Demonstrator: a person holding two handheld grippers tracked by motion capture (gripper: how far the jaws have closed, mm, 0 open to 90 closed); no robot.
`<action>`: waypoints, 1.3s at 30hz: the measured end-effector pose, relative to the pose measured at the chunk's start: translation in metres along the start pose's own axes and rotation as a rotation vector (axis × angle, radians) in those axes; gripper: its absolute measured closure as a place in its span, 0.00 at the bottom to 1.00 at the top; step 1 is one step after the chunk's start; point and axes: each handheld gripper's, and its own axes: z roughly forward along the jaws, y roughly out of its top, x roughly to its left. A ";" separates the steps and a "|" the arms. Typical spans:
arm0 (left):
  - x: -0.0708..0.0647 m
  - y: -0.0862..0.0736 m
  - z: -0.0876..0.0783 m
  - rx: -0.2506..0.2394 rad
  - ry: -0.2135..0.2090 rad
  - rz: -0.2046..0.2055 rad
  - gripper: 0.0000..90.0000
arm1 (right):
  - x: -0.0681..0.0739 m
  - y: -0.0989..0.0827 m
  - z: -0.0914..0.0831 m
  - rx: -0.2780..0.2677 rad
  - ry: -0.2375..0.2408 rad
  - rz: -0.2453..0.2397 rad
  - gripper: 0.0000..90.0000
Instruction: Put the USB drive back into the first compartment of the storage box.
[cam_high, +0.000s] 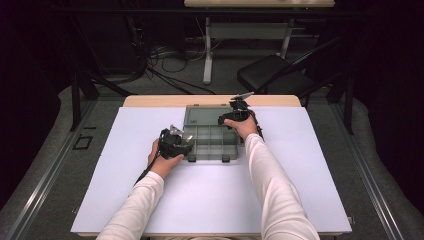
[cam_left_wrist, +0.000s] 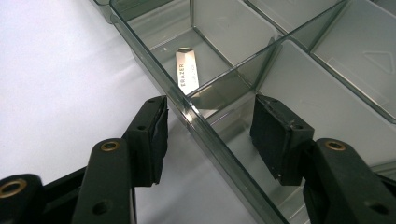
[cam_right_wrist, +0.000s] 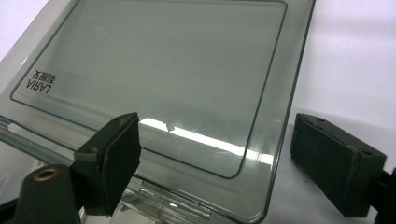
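Tongs (cam_left_wrist: 208, 135) in the left hand stand open astride the left wall of a clear grey plastic box (cam_high: 212, 148), one jaw outside over the white tabletop (cam_high: 210, 200) and one inside a compartment, neither pad pressing the wall. Box and its opened lid (cam_right_wrist: 154, 65) sit at the far middle of the tabletop, and a small silver tag (cam_left_wrist: 187, 72) printed with letters lies in the next compartment along that wall. Right tongs (cam_right_wrist: 217, 158) are open too, with a corner of the lid between the jaws, clear of both pads.
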 end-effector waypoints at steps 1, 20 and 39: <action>0.000 0.000 0.000 0.000 0.000 0.000 0.51 | 0.000 0.000 0.000 0.001 0.001 0.003 0.17; 0.001 -0.001 0.000 -0.006 -0.001 -0.004 0.51 | -0.007 0.002 -0.003 0.016 0.041 0.045 0.21; 0.001 0.000 0.000 -0.006 -0.002 -0.003 0.51 | -0.006 0.002 -0.003 0.011 0.056 0.046 0.27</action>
